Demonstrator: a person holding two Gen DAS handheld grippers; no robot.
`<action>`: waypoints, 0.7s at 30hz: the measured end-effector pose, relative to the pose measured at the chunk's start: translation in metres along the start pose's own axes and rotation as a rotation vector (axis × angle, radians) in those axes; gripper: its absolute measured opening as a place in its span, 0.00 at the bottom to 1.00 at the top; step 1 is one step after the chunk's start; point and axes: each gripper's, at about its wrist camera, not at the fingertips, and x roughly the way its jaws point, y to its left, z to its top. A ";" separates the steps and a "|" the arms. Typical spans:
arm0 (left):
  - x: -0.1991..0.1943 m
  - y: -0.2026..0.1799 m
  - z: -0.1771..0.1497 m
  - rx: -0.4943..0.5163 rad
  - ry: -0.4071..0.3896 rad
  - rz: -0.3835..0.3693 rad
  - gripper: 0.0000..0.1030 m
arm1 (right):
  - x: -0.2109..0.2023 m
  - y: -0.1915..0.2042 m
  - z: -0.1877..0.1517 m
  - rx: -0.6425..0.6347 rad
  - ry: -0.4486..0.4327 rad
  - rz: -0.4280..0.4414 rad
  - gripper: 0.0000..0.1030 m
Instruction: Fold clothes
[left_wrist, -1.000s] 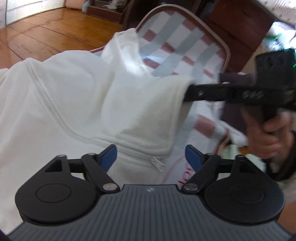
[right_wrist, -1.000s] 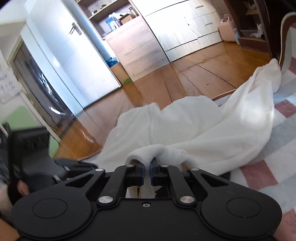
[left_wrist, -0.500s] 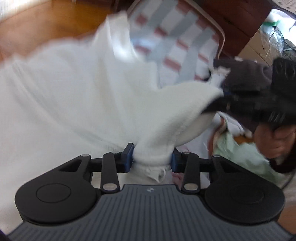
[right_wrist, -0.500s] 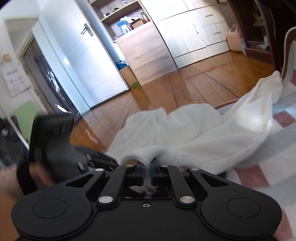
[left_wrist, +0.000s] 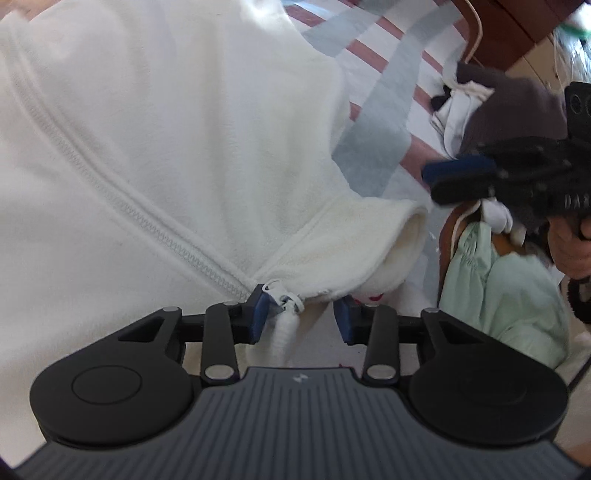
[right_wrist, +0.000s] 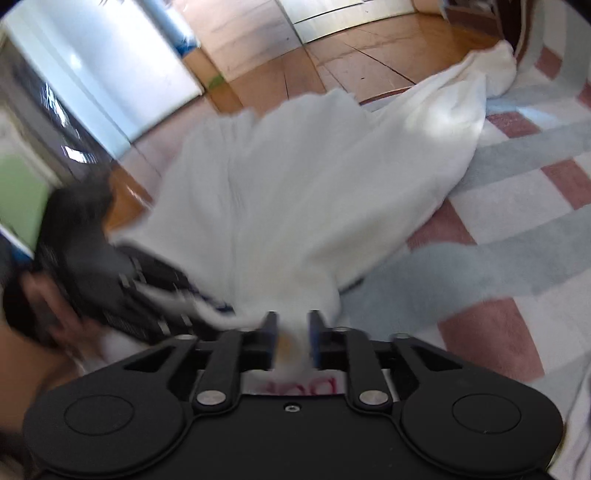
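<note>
Left wrist view: white fleece jacket (left_wrist: 155, 140) is spread ahead and to the left of the left tongs (left_wrist: 301, 317), over a striped mat (left_wrist: 373, 122). Zipper (left_wrist: 122, 192) runs diagonally from upper left down to the tongs. Left tongs are seen partly open, collar and zipper-pull fabric lying between the pads; contact on the left pad only, gap on the right, so no firm pinch is shown. Right tongs (left_wrist: 458, 173) are seen at right, clear of the collar, nothing held as far as can be told (blurred). A clothes pile (left_wrist: 506, 273) lies beyond them.

Right wrist view: heavy motion blur. Jacket (right_wrist: 314, 192) fans away forward, long axis toward the wooden floor (right_wrist: 332, 66). Right tongs (right_wrist: 291, 328) are narrowly parted with white cloth between the pads, probably slipping free rather than clamped. Left tongs (right_wrist: 207, 299) are seen at left, just beside that edge, judged the nearer to the collar for the next fold.
</note>
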 end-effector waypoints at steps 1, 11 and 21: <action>-0.001 -0.001 0.000 0.005 -0.006 -0.001 0.33 | 0.000 -0.002 0.005 0.002 -0.006 -0.024 0.41; 0.000 -0.007 0.000 -0.003 -0.010 0.004 0.30 | 0.063 -0.074 0.046 0.414 -0.135 -0.101 0.60; -0.005 0.001 -0.009 -0.138 -0.031 -0.085 0.29 | 0.043 -0.038 0.021 -0.020 -0.292 -0.396 0.07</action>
